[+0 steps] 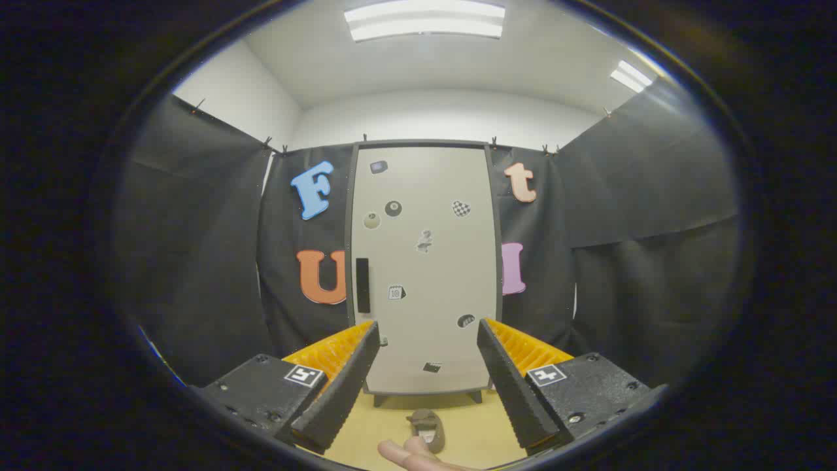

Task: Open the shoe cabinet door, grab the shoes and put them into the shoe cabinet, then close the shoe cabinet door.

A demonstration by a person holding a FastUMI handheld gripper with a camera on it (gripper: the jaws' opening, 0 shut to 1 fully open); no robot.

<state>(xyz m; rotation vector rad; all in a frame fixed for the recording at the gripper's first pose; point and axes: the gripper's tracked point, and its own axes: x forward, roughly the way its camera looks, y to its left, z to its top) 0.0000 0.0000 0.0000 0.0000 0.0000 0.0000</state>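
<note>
A tall pale shoe cabinet [425, 268] stands against the booth's back wall, straight ahead and beyond the fingers. Its door is shut, dotted with several small stickers, and a dark vertical handle [363, 285] sits on its left side. A small brown shoe [428, 428] lies on the yellow floor in front of the cabinet, low between the fingers. My gripper [428, 333] is open, its fingers spread wide with nothing between them, well short of the cabinet.
A person's fingertips [409, 454] show just below the shoe. Black cloth walls [196, 261] close in on both sides. The yellow floor [471, 438] runs from the fingers to the cabinet's short feet.
</note>
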